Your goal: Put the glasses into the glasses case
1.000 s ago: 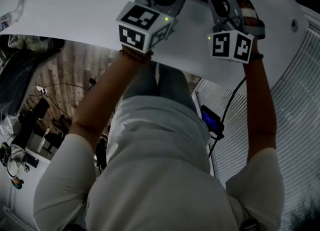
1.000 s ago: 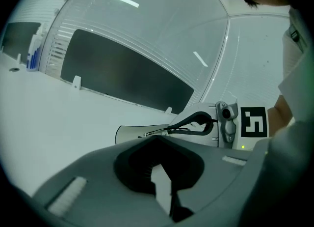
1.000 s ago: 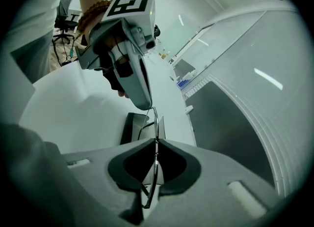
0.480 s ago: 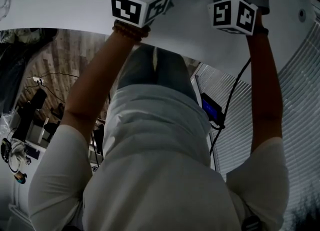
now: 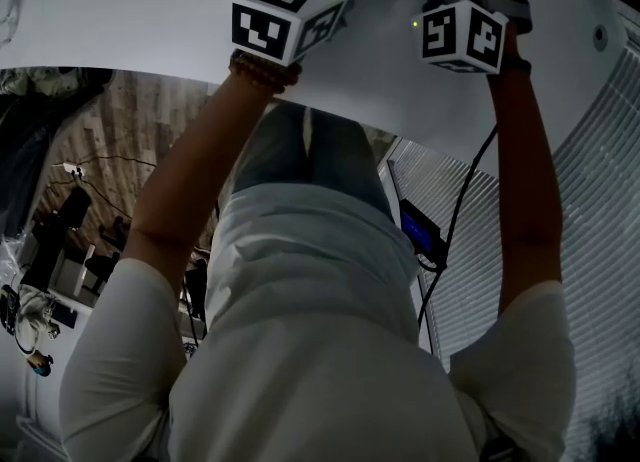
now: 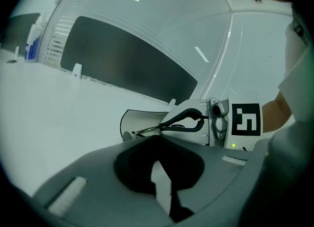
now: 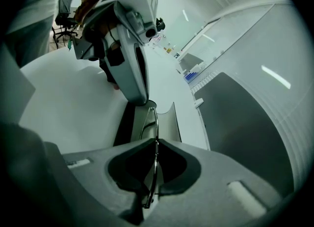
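Observation:
The open glasses case point(image 7: 167, 118) lies on the white table point(image 5: 150, 20), its dark lid point(image 7: 123, 123) folded out flat beside the pale inside. My right gripper point(image 7: 152, 172) is shut on thin wire-framed glasses point(image 7: 155, 132), which it holds edge-on just over the case. The left gripper view shows the same glasses point(image 6: 154, 129) over the case point(image 6: 137, 120), in front of the right gripper point(image 6: 169, 125). My left gripper point(image 7: 139, 96) has its tips down on the far end of the case, jaws closed narrow on its edge. In the head view only the marker cubes point(image 5: 285, 20) show.
A long dark panel point(image 6: 127, 59) runs along the wall behind the table. Small bottles point(image 7: 190, 75) stand far down the table. An office chair point(image 7: 64, 5) is on the floor beyond. A cable point(image 5: 450, 240) and a lit device point(image 5: 420, 235) hang by the person's right side.
Both grippers have shifted toward the top of the head view and sunk closer to the table. The marker cubes keep their spacing and both grips look the same.

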